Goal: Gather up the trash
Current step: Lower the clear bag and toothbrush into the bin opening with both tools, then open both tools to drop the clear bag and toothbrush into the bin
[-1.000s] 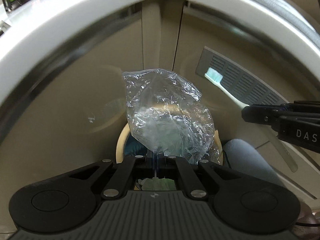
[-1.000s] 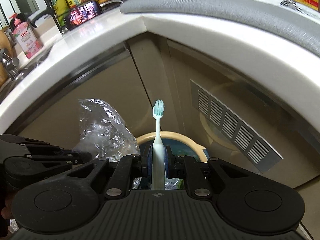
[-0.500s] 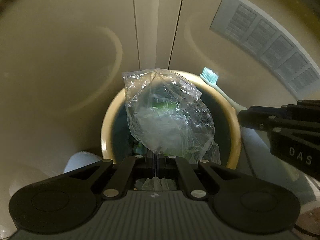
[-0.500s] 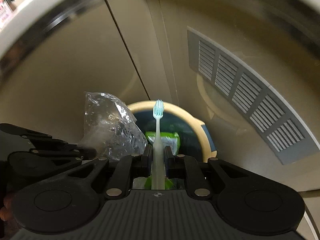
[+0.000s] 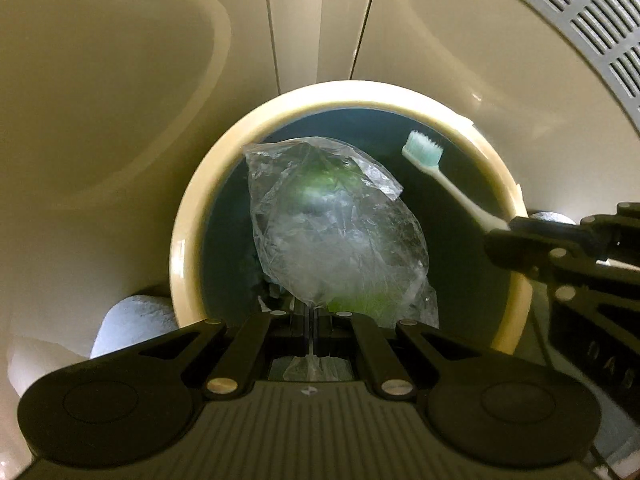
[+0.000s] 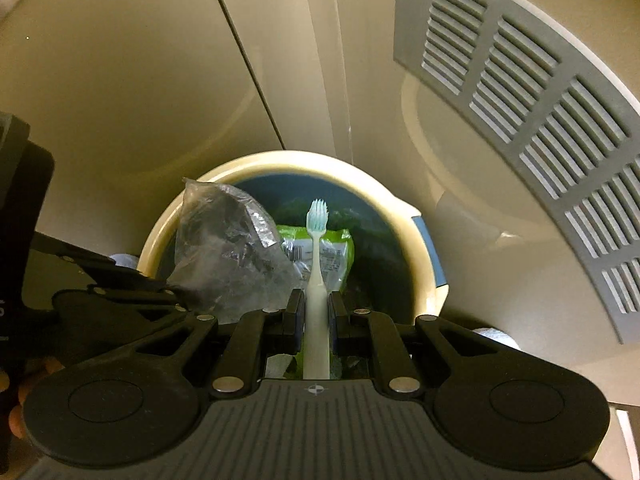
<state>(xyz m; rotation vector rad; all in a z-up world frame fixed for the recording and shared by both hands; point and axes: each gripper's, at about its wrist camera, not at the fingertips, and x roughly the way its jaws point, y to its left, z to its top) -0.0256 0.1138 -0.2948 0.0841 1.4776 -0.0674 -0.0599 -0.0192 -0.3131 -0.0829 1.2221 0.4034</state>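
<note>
A crumpled clear plastic bag [image 5: 336,232] hangs over the mouth of a round trash bin [image 5: 188,216] with a cream rim and a dark blue inside. My left gripper [image 5: 311,320] is shut on the bag's lower edge and points straight down. A cream toothbrush [image 6: 317,276] with mint bristles stands between the pads of my right gripper [image 6: 316,312], which is shut on its handle. Its head reaches over the bin [image 6: 416,224]. In the left wrist view the toothbrush [image 5: 436,176] and right gripper [image 5: 504,236] come in from the right. In the bin lies a green packet [image 6: 332,252].
Beige cabinet doors [image 5: 120,80] rise behind the bin, with a grey vent grille [image 6: 532,120] at the right. White rounded objects sit on the floor at the bin's left [image 5: 132,320] and right [image 6: 496,336]. A hand [image 6: 16,400] shows at the lower left.
Both grippers have sunk from counter height toward the bin, which now looks much larger. The countertop edge has left both views. Bag and toothbrush stay gripped.
</note>
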